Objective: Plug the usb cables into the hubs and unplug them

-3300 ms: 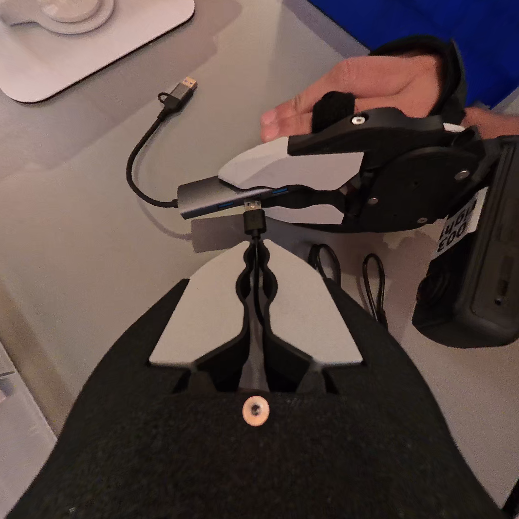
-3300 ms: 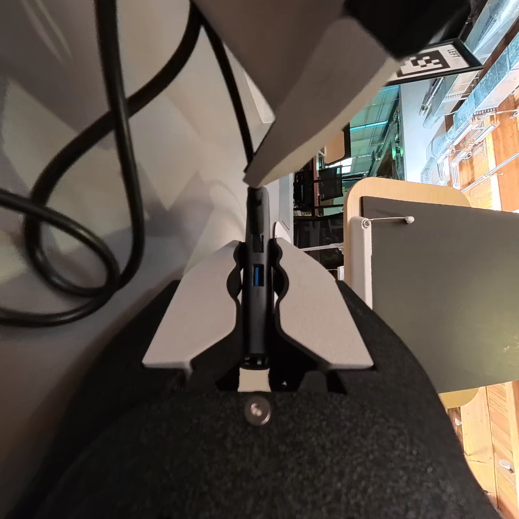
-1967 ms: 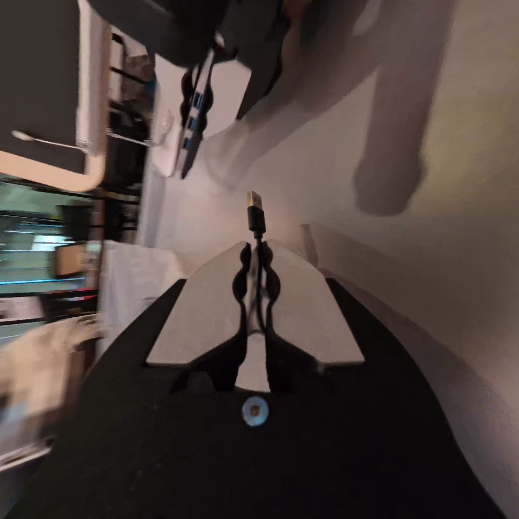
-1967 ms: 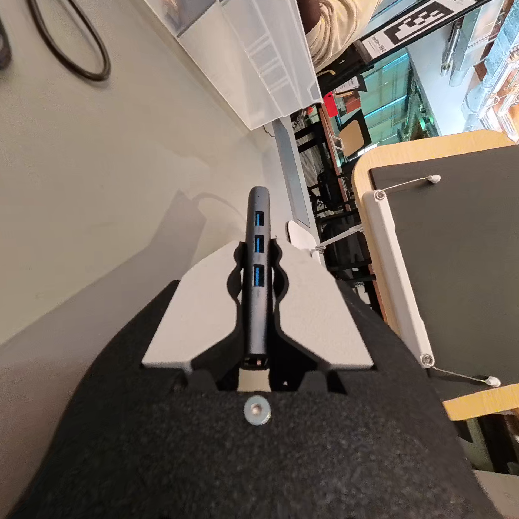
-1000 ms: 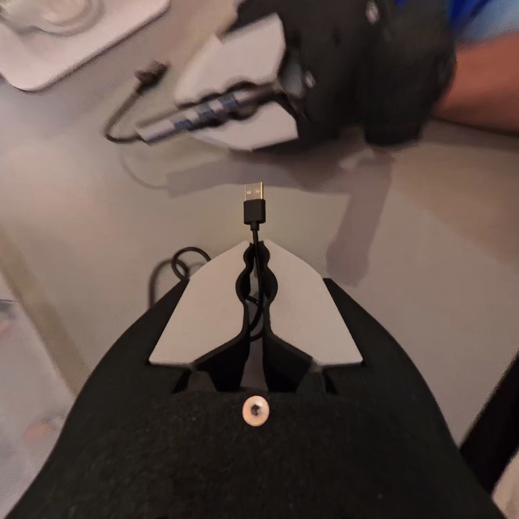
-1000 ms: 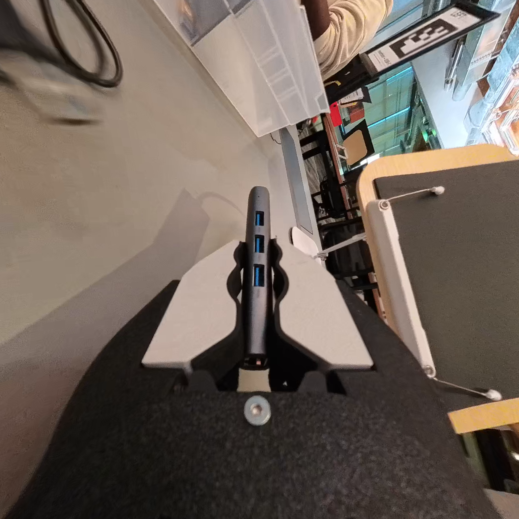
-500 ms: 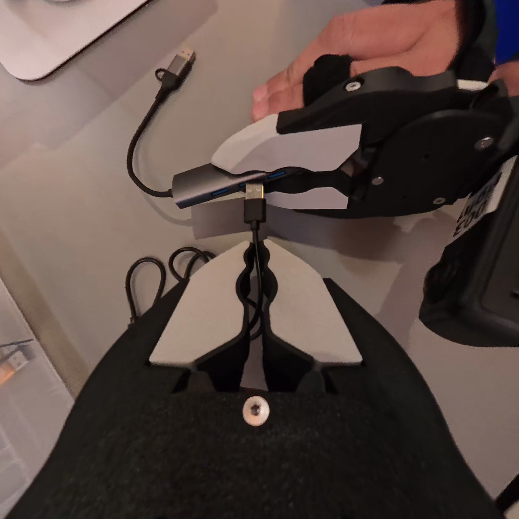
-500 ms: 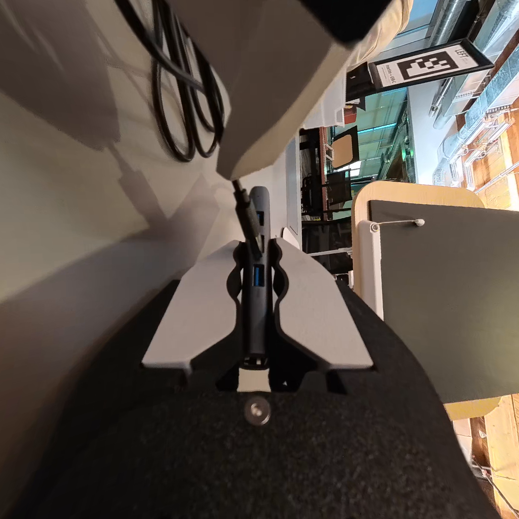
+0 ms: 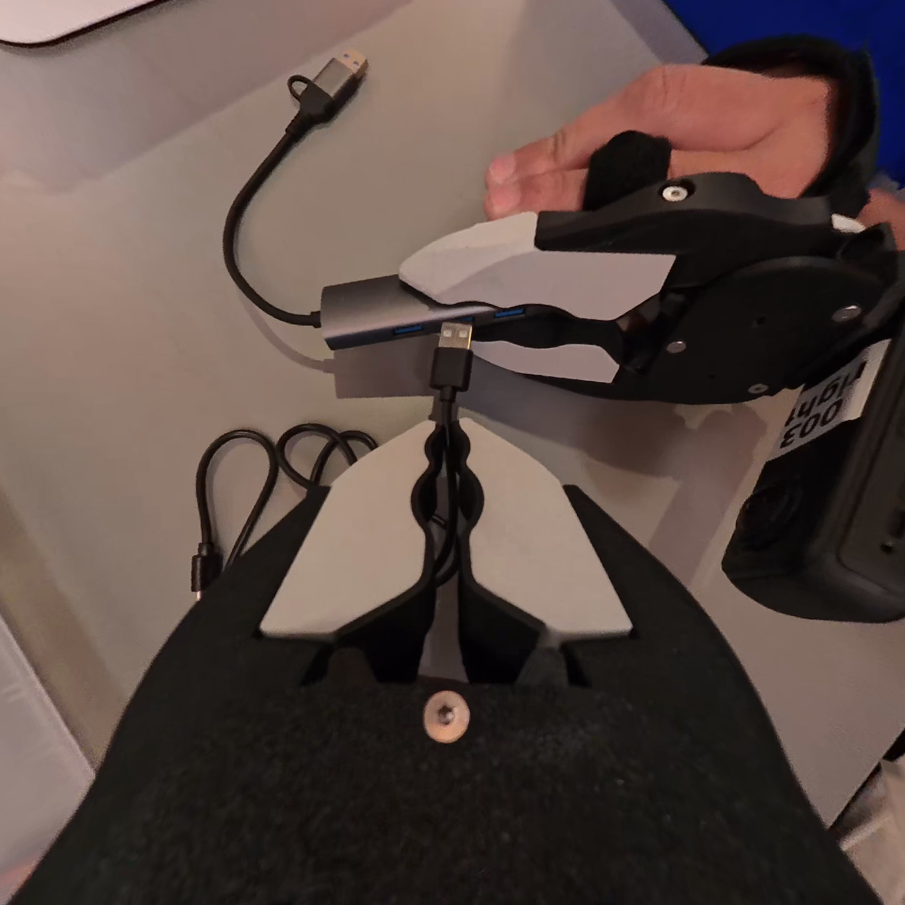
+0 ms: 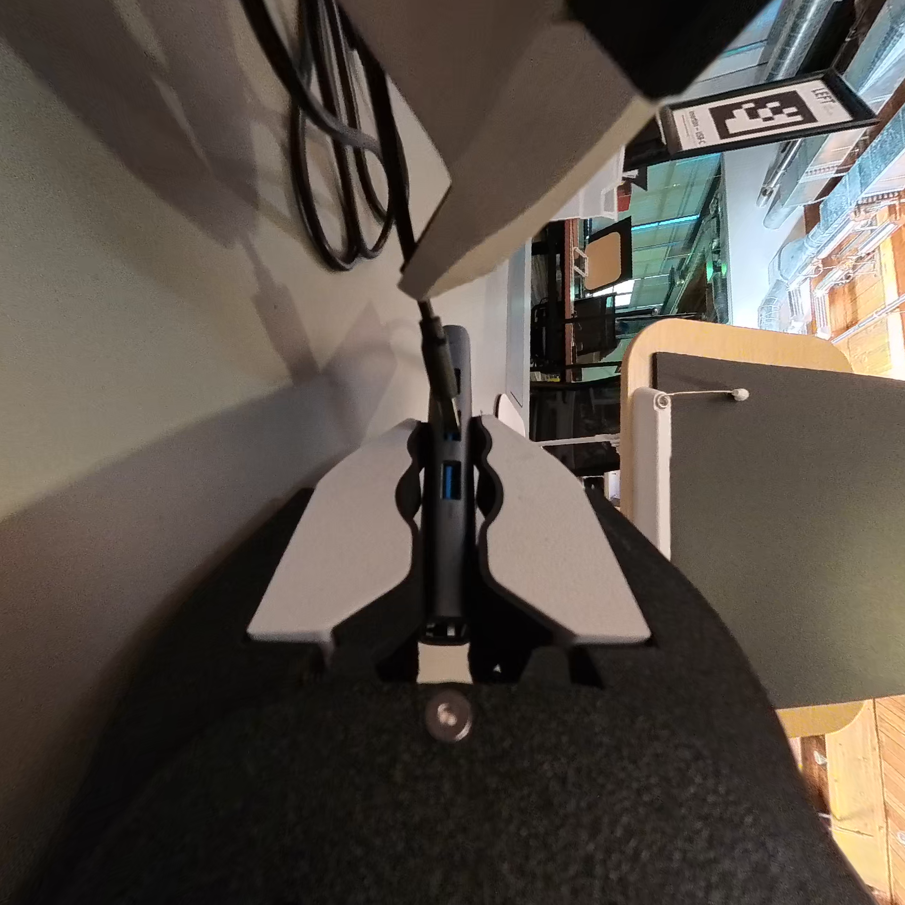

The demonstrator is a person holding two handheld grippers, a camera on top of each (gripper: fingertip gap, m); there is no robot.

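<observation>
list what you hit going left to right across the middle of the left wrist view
hub's own lead → grey hub → cable plug at the middle port → right gripper clamping the hub → black camera body

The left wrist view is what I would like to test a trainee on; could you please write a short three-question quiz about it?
1. True or false: the USB-A plug is fully seated in the USB hub.
2. What do the right tongs grip? A) the hub's body B) the hub's own cable C) nothing
3. Fill in: the left tongs pinch the black cable just behind its ____.

Key: 1 false, its metal shell is still exposed at the middle port; 2 A; 3 plug.
</observation>
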